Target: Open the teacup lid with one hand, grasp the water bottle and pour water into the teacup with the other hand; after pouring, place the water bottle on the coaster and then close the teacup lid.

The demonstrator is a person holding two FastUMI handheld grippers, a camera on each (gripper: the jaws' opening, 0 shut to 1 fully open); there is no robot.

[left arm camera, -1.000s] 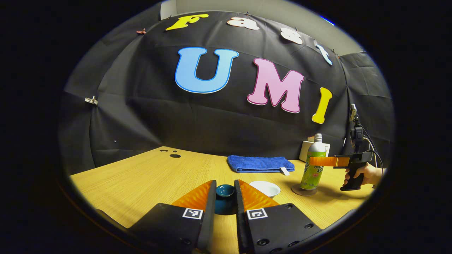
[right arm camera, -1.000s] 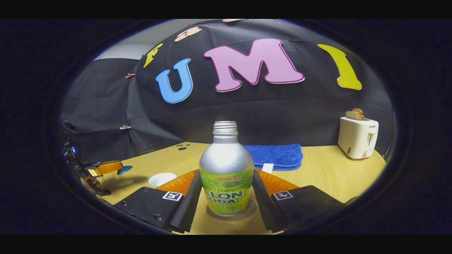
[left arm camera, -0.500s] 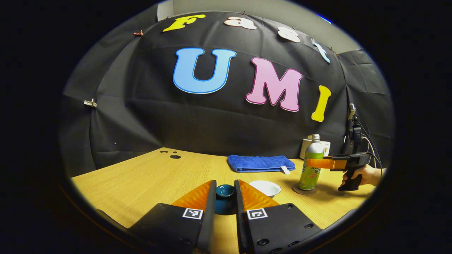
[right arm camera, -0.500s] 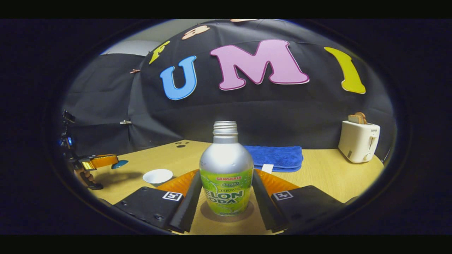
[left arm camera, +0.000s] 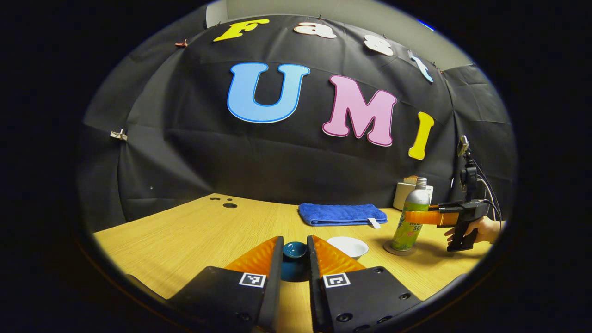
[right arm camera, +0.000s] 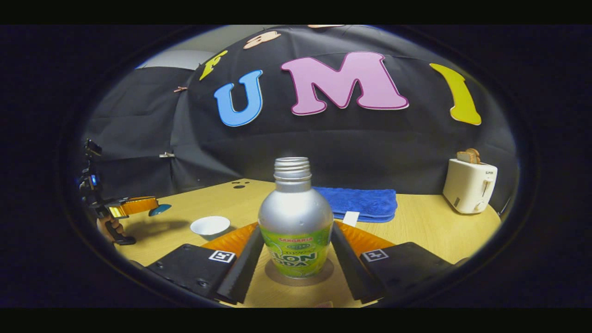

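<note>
Wooden surface [left arm camera: 194, 231] carrying a folded blue towel [left arm camera: 342, 214] and a toaster [right arm camera: 469, 185] near the back wall. Bottle [right arm camera: 296, 222] upright on its coaster [right arm camera: 323, 276], capless, flanked closely by right tongs [right arm camera: 296, 259]; contact impossible to tell. White cup [left arm camera: 348, 246] uncovered, just beside the coaster. Teal lid [left arm camera: 295, 250] pinched by left tongs [left arm camera: 295, 259], raised off the surface.
</note>
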